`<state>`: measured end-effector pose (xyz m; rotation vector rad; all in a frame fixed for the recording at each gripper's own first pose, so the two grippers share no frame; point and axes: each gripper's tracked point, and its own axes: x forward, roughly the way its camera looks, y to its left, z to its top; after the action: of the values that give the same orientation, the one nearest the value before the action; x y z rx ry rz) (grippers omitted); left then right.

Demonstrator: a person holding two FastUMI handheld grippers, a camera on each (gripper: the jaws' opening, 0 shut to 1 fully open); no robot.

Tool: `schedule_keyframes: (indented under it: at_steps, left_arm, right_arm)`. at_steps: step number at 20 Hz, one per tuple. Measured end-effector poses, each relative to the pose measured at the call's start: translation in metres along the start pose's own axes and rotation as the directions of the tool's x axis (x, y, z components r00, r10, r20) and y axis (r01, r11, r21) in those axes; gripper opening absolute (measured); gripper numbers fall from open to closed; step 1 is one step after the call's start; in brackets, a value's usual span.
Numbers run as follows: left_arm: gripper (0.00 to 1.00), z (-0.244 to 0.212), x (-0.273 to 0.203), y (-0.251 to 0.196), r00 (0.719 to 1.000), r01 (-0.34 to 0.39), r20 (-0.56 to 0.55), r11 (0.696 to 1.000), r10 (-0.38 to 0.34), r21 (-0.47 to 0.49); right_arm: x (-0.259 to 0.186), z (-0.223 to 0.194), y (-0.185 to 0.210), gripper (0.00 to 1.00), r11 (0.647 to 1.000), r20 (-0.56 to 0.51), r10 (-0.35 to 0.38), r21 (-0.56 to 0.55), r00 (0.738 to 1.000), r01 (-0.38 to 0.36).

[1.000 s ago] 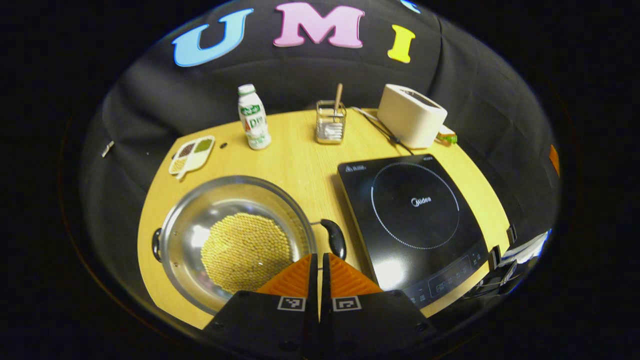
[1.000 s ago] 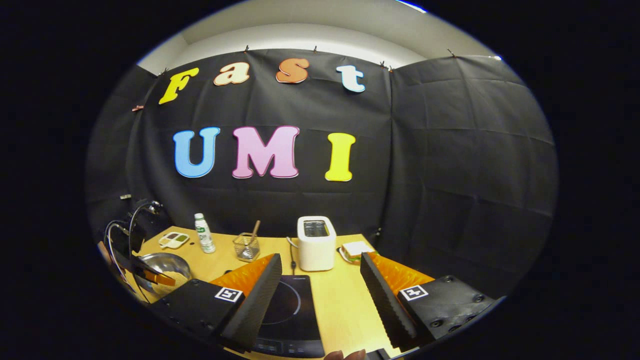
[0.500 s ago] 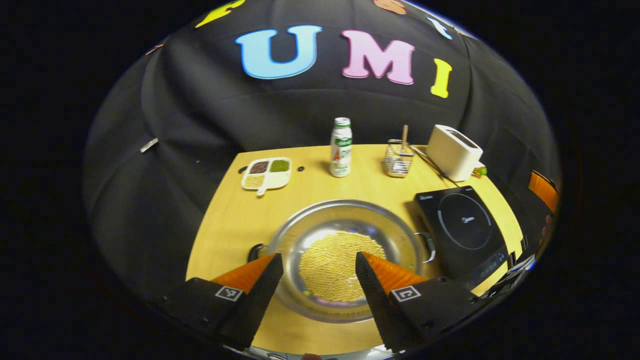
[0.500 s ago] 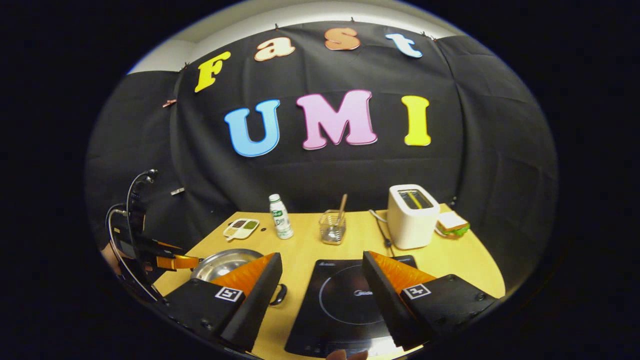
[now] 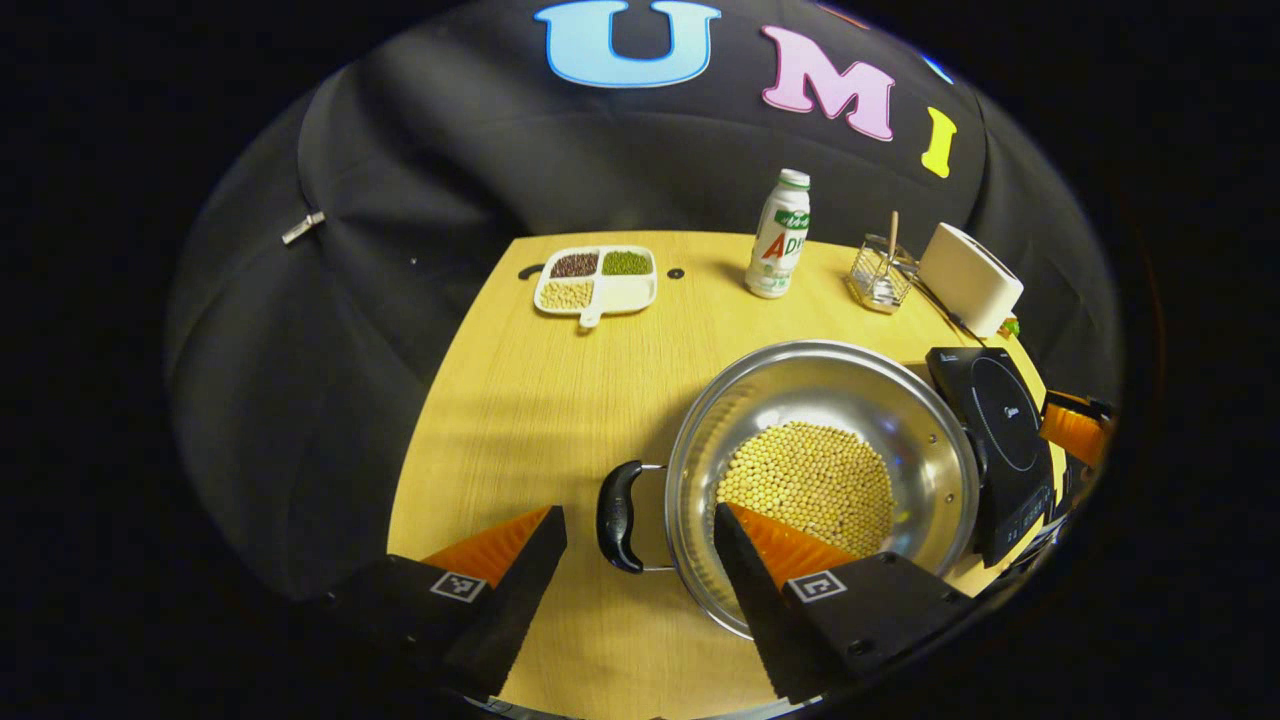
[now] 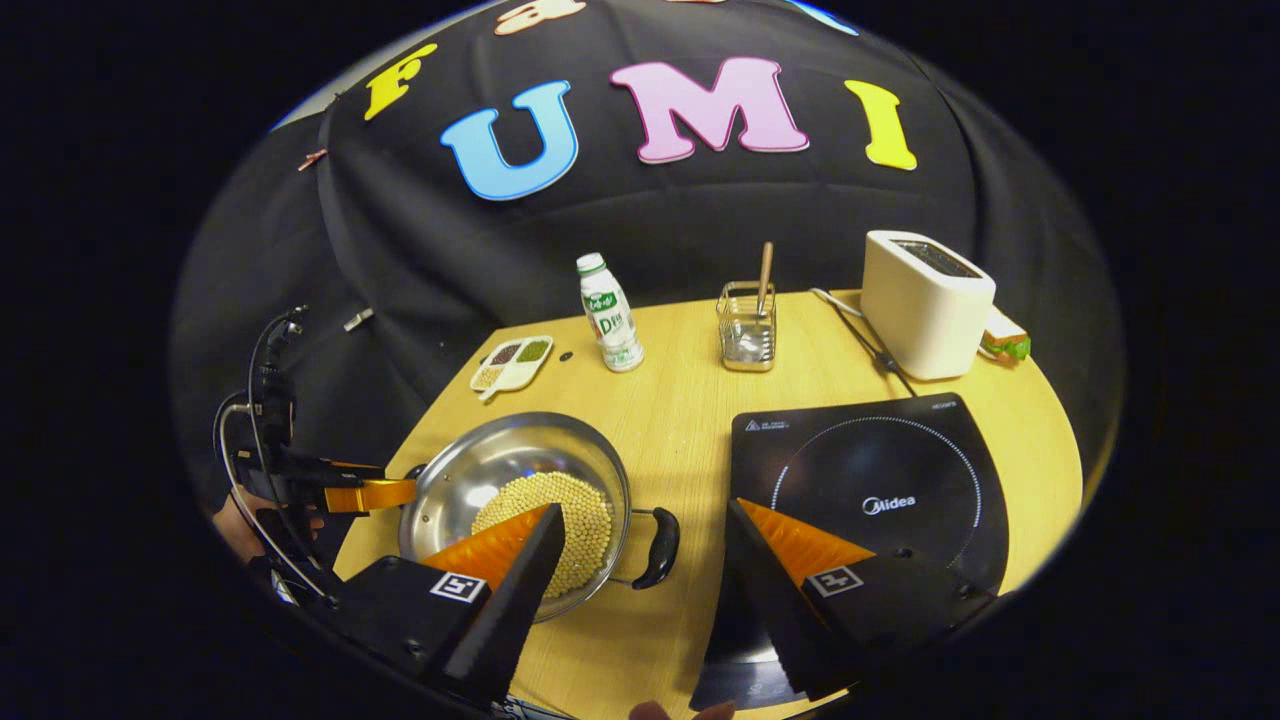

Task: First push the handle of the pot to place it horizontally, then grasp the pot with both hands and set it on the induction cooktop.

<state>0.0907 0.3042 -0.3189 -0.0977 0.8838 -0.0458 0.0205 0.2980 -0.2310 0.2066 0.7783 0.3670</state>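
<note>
Pot (image 5: pixel 820 480) (image 6: pixel 520 495): one shiny steel pan, wide and shallow, bottom covered with yellowish beans. Two black side handles. In the left gripper view the near handle (image 5: pixel 620 517) sits at the pot's left; in the right gripper view the other handle (image 6: pixel 660 547) sticks out at the pot's right, toward the induction cooktop (image 6: pixel 870 495) (image 5: pixel 1000 440). Pot sits on the counter (image 5: pixel 540 400) (image 6: pixel 680 420), just beside the cooktop, not on it.

Left claw (image 5: pixel 640 545): fingers apart, wide gap, clamped on nothing. Near handle lies in the gap between the fingers, no visible contact. Right finger overlaps the pot rim in the picture; cannot tell if it touches. In the right gripper view the left claw (image 6: pixel 375 495) sits at the pot's far left edge, cables looping above it, a hand (image 6: pixel 235 525) partly visible behind it.

Right claw (image 6: pixel 645 550): fingers apart, holding nothing. Right handle lies in the gap, nearer the left finger. Right finger overlaps the cooktop's front corner in the picture.

Rest of the counter, one each: white four-part dish (image 5: pixel 597 277) (image 6: pixel 512 362) with seeds, white bottle (image 5: pixel 780 235) (image 6: pixel 610 312), wire holder (image 6: pixel 747 335) (image 5: pixel 880 272) with a wooden stick, white toaster (image 6: pixel 925 290) (image 5: pixel 970 265) with a cord, sandwich (image 6: pixel 1005 340) behind the toaster.
</note>
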Motion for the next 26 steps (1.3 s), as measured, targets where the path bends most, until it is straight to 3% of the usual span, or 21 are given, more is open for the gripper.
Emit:
schedule_keyframes:
  at_steps: [4, 7, 13, 16, 17, 20, 24, 25, 26]
  left_arm:
    - [0.93, -0.006, 0.026, 0.001, 0.999, 0.033, -0.032, 0.999, -0.034, -0.027]
    - [0.85, -0.006, 0.039, 0.002, 0.998, 0.037, -0.042, 0.999, -0.037, -0.02]
    - [0.83, -0.007, 0.05, 0.0, 0.996, 0.062, -0.063, 0.998, -0.063, -0.014]
    - [0.73, -0.011, 0.054, -0.006, 0.994, 0.081, -0.077, 0.996, -0.083, -0.028]
    - [0.67, -0.009, 0.055, -0.005, 0.994, 0.086, -0.06, 0.996, -0.087, -0.029]
    - [0.63, -0.01, 0.054, -0.006, 0.995, 0.087, -0.043, 0.995, -0.089, -0.046]
    - [0.57, -0.007, 0.038, -0.007, 0.997, 0.067, -0.027, 0.996, -0.069, -0.058]
    - [0.57, -0.007, 0.03, -0.009, 0.998, 0.06, -0.025, 0.996, -0.062, -0.065]
    - [0.56, -0.005, 0.02, -0.011, 0.998, 0.052, -0.025, 0.996, -0.053, -0.07]
  right_arm:
    - [0.032, -0.022, 0.003, 0.99, 1.0, -0.093, -0.019, -0.008, 0.996, 0.018]
    - [0.05, -0.036, 0.002, 0.98, 0.999, -0.141, -0.033, 0.014, 0.989, 0.035]
    - [0.084, -0.069, -0.002, 0.94, 0.995, -0.264, -0.053, 0.063, 0.963, 0.072]
    - [0.096, -0.081, -0.005, 0.7, 0.994, -0.307, -0.068, 0.062, 0.949, 0.091]
    - [0.098, -0.079, -0.004, 0.69, 0.994, -0.305, -0.067, 0.058, 0.95, 0.089]
    - [0.099, -0.078, -0.003, 0.58, 0.994, -0.292, -0.078, 0.051, 0.953, 0.096]
    - [0.092, -0.065, 0.0, 0.54, 0.996, -0.293, -0.074, 0.023, 0.953, 0.084]
    - [0.086, -0.059, 0.003, 0.5, 0.997, -0.29, -0.064, 0.023, 0.955, 0.074]
    - [0.079, -0.053, 0.002, 0.54, 0.998, -0.291, -0.057, 0.015, 0.955, 0.064]
